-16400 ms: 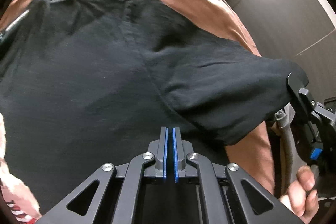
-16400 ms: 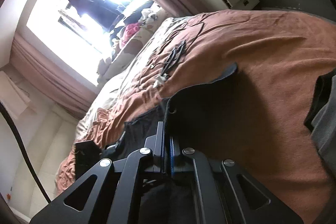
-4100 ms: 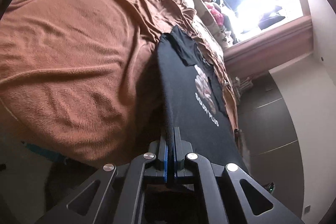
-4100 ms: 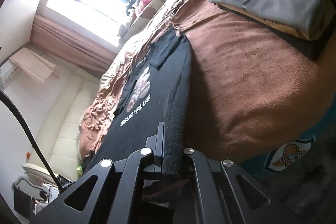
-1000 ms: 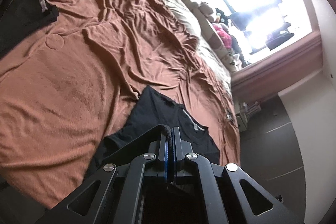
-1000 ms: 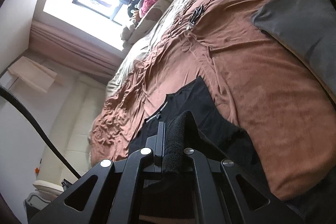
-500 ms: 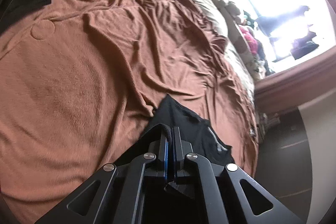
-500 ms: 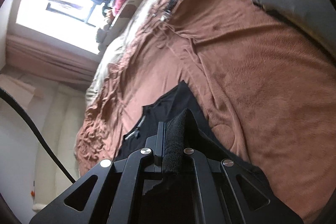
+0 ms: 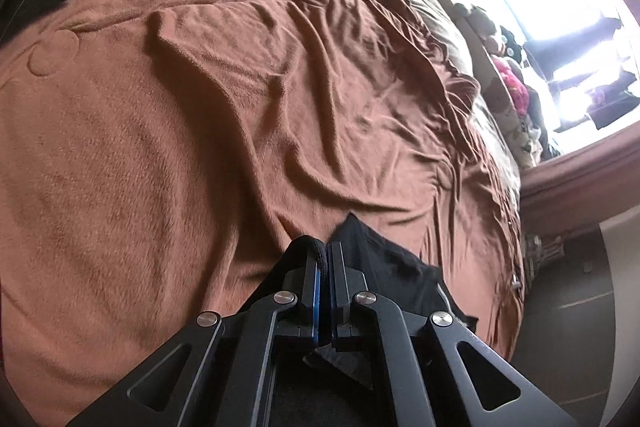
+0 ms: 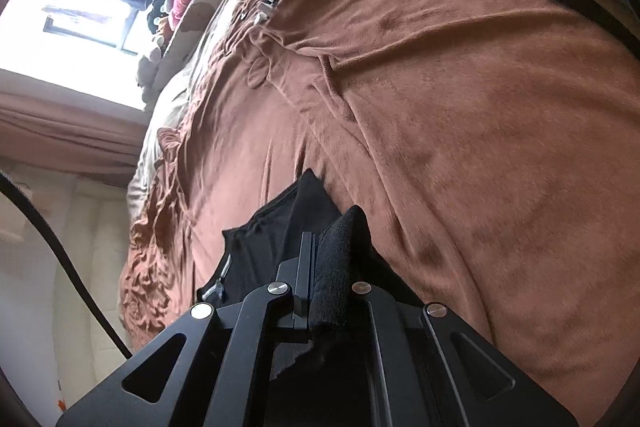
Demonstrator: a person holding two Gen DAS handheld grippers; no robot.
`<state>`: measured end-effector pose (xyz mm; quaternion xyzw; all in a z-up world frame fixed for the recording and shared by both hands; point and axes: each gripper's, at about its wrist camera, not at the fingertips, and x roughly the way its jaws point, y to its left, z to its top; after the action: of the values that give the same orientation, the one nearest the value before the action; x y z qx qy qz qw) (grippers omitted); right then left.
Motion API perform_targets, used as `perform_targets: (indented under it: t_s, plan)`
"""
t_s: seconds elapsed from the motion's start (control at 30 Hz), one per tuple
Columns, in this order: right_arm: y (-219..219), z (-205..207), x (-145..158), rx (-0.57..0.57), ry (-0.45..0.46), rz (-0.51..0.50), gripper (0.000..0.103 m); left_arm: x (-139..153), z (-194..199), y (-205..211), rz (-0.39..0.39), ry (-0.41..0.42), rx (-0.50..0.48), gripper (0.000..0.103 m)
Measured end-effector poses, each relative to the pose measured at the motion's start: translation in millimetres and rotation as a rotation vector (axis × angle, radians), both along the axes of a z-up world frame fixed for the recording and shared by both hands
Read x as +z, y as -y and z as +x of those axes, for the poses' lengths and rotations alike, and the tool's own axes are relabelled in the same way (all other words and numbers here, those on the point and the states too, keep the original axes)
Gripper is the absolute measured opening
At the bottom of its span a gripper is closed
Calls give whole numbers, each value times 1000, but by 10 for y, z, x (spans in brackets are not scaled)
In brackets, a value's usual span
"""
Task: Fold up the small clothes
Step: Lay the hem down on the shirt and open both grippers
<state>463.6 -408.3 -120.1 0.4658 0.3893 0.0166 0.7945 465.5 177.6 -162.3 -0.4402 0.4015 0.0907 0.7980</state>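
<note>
Left claw (image 9: 323, 259) and right claw (image 10: 320, 247) pinch black shirt (image 9: 384, 263) edges

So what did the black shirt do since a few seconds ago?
The black T-shirt was stretched out long with its picture showing; its held edge has been carried forward over the rest, so less shows. Both the left gripper and right gripper stay clamped on it. The brown blanket stayed put.

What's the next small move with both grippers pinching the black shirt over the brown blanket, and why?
Probably lower both grippers together toward the brown blanket, then let go. The left gripper and right gripper are each shut on an edge of the black T-shirt, whose collar end already lies on the bed ahead, so laying the held edge over it would finish this fold.
</note>
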Motion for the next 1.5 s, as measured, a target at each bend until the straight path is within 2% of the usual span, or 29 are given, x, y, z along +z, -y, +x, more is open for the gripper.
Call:
perform_targets:
  t_s: [0.13,0.23,0.3,0.33,0.4,0.43,0.47,0.5,0.53,0.63,0.7,0.8,1.03,1.2,1.37,1.5]
  plan:
    - [-76,149,-79,30,-25,-59,1,-175,121,-31,0,-31,-2,3]
    - [-48,177,-106,37,-45,-37,1,-226,180,-78,2,-35,-8,3]
    - [-52,169,-88,43,-29,-32,6,-169,184,-74,50,-25,-20,4]
    - [-66,155,-58,59,-25,-52,13,-142,183,-66,61,-18,-31,5]
    - [-90,136,-8,89,-8,-88,25,-38,162,-31,126,6,-56,24]
    - [-113,95,48,107,7,-121,39,4,149,-19,151,10,-60,31]
    - [-111,65,74,113,19,-138,51,64,122,-11,170,18,-67,43]
    - [-128,31,116,119,35,-157,55,129,88,-8,180,35,-78,51]
    - [-140,1,143,127,46,-166,58,175,67,-6,189,49,-87,54]
    - [-221,-21,199,185,67,-207,58,327,-13,32,273,57,-121,66]
    - [-278,-46,227,218,64,-279,58,357,-38,82,315,45,-163,78]
    - [-398,-82,276,270,54,-394,59,328,-45,192,381,0,-237,80]
    - [-575,-223,403,353,50,-503,63,195,-141,552,530,-72,-436,80]
    - [-784,-336,455,429,34,-633,63,122,-220,671,573,-102,-498,80]
    - [-963,-401,391,499,12,-683,63,17,-248,766,618,-144,-550,80]
    - [-1121,-430,392,542,7,-742,63,-66,-256,944,688,-181,-621,80]
